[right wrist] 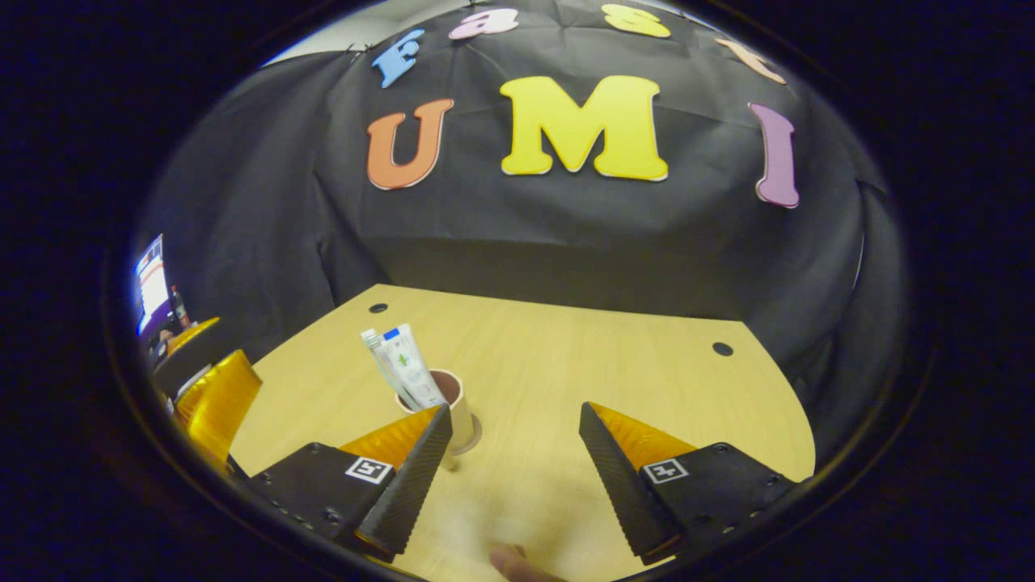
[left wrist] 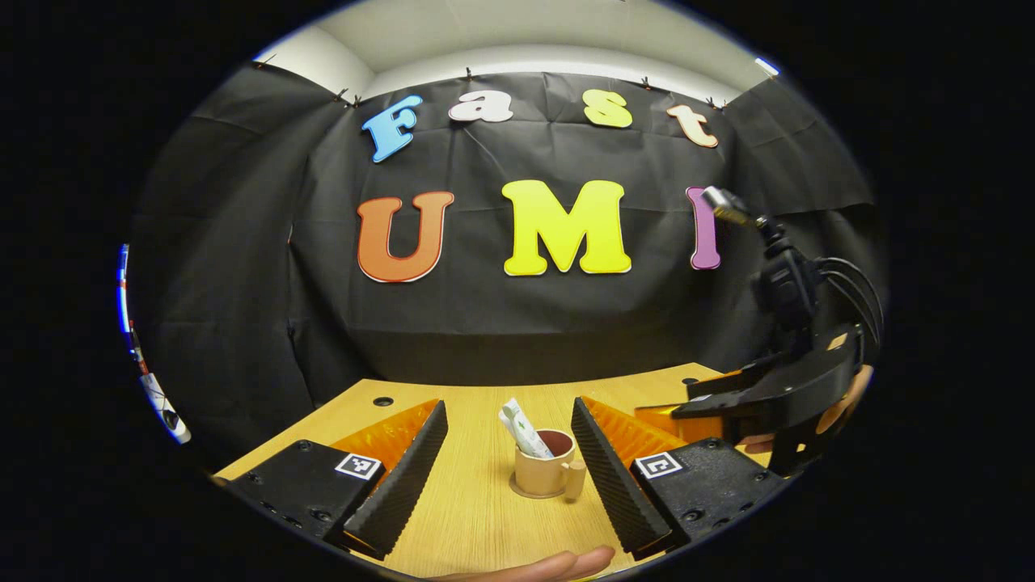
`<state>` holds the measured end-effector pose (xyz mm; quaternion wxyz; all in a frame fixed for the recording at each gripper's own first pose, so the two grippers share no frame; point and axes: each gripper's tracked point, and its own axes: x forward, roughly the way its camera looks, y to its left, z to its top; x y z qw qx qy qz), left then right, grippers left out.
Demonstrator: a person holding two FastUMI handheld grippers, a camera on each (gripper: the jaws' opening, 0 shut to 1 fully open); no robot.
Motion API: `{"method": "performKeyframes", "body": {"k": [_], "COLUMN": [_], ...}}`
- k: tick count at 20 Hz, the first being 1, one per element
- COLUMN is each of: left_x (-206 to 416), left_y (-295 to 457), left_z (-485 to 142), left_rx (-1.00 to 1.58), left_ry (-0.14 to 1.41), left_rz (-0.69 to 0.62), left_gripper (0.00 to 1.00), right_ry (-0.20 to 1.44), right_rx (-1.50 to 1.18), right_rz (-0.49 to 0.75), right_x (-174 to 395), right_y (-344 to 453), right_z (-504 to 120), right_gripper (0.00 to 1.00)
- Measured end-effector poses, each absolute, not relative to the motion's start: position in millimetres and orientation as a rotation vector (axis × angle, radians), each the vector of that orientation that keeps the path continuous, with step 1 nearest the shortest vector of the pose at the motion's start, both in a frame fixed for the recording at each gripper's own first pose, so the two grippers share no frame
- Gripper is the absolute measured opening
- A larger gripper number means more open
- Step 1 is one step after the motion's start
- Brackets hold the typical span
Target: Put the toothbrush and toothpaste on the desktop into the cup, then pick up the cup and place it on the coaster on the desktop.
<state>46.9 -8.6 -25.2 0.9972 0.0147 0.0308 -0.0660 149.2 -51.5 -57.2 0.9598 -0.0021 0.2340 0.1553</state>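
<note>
A beige cup (left wrist: 543, 470) with a brown inside stands upright on a round coaster (left wrist: 517, 491) on the wooden desk. A white toothpaste tube (left wrist: 527, 436) and a thin white toothbrush (left wrist: 509, 414) lean out of it. My left gripper (left wrist: 508, 406) is open, its fingers either side of the cup and not touching it. In the right gripper view the cup (right wrist: 458, 408) sits just behind the left finger (right wrist: 408, 481), with the toothpaste (right wrist: 408, 368), toothbrush (right wrist: 372, 339) and coaster (right wrist: 475, 435) visible. My right gripper (right wrist: 513, 411) is open and holds nothing.
The right gripper (left wrist: 768, 396) and the hand holding it hang at the right of the left gripper view. The left gripper (right wrist: 212, 400) appears at the left edge of the right gripper view. The desk (right wrist: 566, 356) has small holes (right wrist: 722, 348) near its back corners.
</note>
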Motion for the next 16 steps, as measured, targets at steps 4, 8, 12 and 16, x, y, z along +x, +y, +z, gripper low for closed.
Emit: {"method": "performKeyframes", "body": {"k": [4, 8, 12, 16], "left_x": [50, 50, 46, 41], "left_y": [-13, -14, -26, -31], "left_z": [-34, -33, -28, -23], "left_rx": [0.027, 0.066, 0.084, 0.094], "left_ry": [0.093, 0.085, 0.059, 0.044], "left_rz": [-0.124, -0.082, -0.096, -0.105], "left_gripper": [0.98, 0.98, 0.98, 0.98], "right_ry": [0.369, 0.259, 0.21, 0.195], "right_rx": [0.0, -0.036, -0.009, 0.014], "right_rz": [0.262, 0.174, 0.13, 0.092], "right_x": [126, 105, 87, 69], "right_y": [-86, -136, -168, -196], "right_z": [-34, -18, -12, -16], "right_gripper": [0.96, 0.96, 0.98, 0.98]}}
